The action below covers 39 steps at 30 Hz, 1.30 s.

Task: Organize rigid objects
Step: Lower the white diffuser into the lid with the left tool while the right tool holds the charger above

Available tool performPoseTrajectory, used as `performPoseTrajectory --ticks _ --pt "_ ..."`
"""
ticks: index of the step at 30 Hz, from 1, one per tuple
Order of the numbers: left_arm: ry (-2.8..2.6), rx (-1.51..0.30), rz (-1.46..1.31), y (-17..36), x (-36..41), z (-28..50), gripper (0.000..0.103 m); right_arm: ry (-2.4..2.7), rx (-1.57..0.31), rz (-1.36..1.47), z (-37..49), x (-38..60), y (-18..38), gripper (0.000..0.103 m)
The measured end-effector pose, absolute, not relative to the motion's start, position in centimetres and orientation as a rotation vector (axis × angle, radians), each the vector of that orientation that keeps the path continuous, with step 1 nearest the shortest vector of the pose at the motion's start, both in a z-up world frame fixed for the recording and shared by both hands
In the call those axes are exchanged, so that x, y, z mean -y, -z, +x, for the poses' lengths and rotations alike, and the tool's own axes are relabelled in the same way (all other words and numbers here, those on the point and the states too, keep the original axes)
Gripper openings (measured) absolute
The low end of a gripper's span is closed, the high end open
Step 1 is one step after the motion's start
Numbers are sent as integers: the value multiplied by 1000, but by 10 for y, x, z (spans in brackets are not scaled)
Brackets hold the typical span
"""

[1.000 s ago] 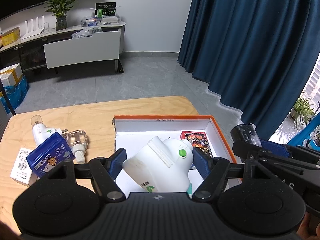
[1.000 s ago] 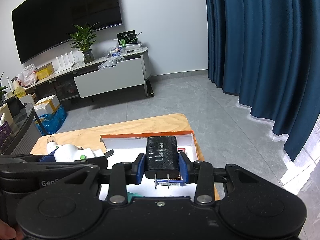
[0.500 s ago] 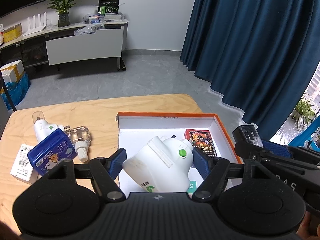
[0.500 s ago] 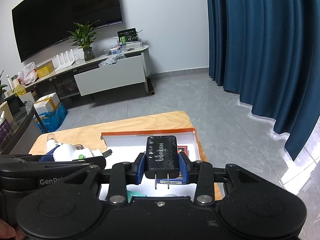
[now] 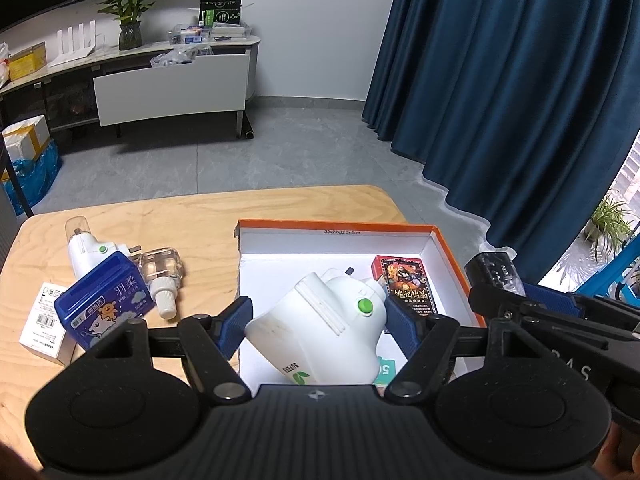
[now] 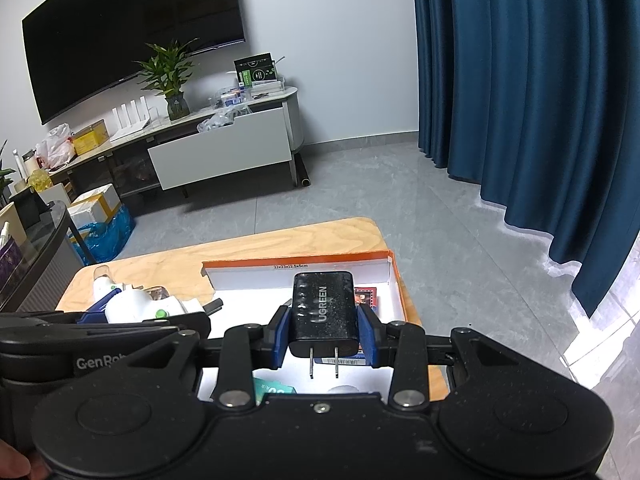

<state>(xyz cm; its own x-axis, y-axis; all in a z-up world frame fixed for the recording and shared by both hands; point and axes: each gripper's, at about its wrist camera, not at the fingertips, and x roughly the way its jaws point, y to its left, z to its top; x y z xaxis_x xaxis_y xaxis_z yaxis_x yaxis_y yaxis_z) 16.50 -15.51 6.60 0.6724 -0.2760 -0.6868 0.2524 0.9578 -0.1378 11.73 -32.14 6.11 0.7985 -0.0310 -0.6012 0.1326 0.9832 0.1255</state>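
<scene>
— Wooden table (image 5: 200, 216): what is seen from the left wrist?
— A white plug-in device (image 5: 324, 332), marked "SUPERB", is clamped by the left gripper (image 5: 316, 320) over the orange-rimmed box (image 5: 336, 226), labelled "33x23x12.5x5cm".
— And from the right wrist?
— A black "UGREEN" charger (image 6: 323, 312) is gripped by the right gripper (image 6: 325, 334) above that box (image 6: 394, 276).

white wall (image 6: 340, 40), grey tile floor (image 5: 280, 148), dark blue curtains (image 5: 520, 100), wall tv (image 6: 120, 32), low white cabinet (image 5: 172, 88), potted plant (image 5: 128, 12), daylight at right.
</scene>
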Motion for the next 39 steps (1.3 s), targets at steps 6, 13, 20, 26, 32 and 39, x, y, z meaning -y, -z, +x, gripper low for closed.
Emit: performPoseTrajectory --ticks 6,13,20,26,32,39 --pt "298 -780 -33 -64 155 166 73 89 -642 163 118 321 -61 44" --pt "297 -782 -35 -63 155 167 73 89 -645 161 119 321 -60 44" --pt "296 -782 -35 -63 155 167 73 86 -651 156 118 318 -55 44" --pt "296 -784 -34 -61 155 167 73 88 -659 150 121 315 -55 44" --pt "296 -791 -36 -59 155 169 73 88 -669 141 125 313 -56 44" --pt "298 -799 -34 -56 156 171 73 93 -680 132 132 316 -56 44"
